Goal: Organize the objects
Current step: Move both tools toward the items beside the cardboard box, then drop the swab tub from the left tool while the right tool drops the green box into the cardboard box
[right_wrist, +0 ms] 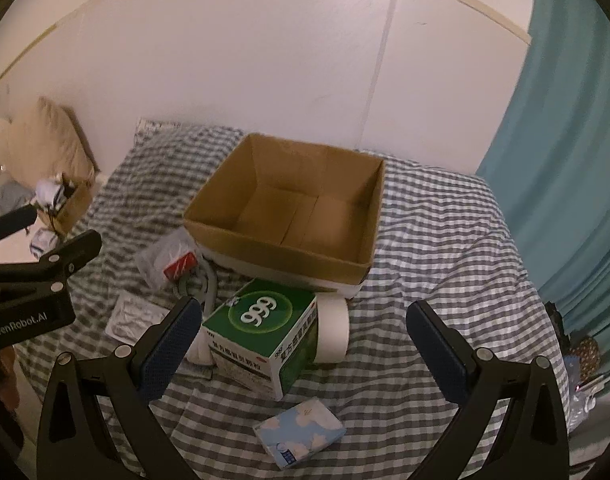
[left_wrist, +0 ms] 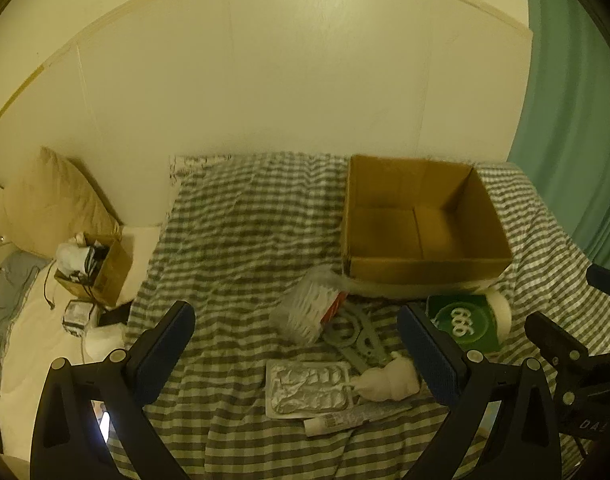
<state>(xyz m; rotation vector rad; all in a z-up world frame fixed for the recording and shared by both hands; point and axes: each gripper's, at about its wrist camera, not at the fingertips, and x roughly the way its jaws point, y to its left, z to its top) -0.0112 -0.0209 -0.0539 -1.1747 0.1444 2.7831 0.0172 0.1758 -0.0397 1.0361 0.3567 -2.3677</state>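
An open empty cardboard box (left_wrist: 421, 268) (right_wrist: 265, 246) stands on a grey checked bedspread (left_wrist: 241, 232). In front of it lie a green "999" medicine box (right_wrist: 261, 328) (left_wrist: 463, 322), a white tape roll (right_wrist: 333, 328), a clear bag with a red item (left_wrist: 309, 312) (right_wrist: 167, 258), a grey flat tool (left_wrist: 355, 336), a foil blister pack (left_wrist: 309, 388) (right_wrist: 133, 314), a white wad (left_wrist: 389, 380), a tube (left_wrist: 345, 420) and a blue tissue pack (right_wrist: 299, 430). My left gripper (left_wrist: 295, 354) is open above the blister pack. My right gripper (right_wrist: 301, 340) is open around the medicine box, not touching.
A small cardboard box of cables (left_wrist: 95, 268) (right_wrist: 65, 200) and a cushion (left_wrist: 53, 200) sit on the white surface at left. A teal curtain (right_wrist: 565, 160) hangs at right. The wall runs behind the bed.
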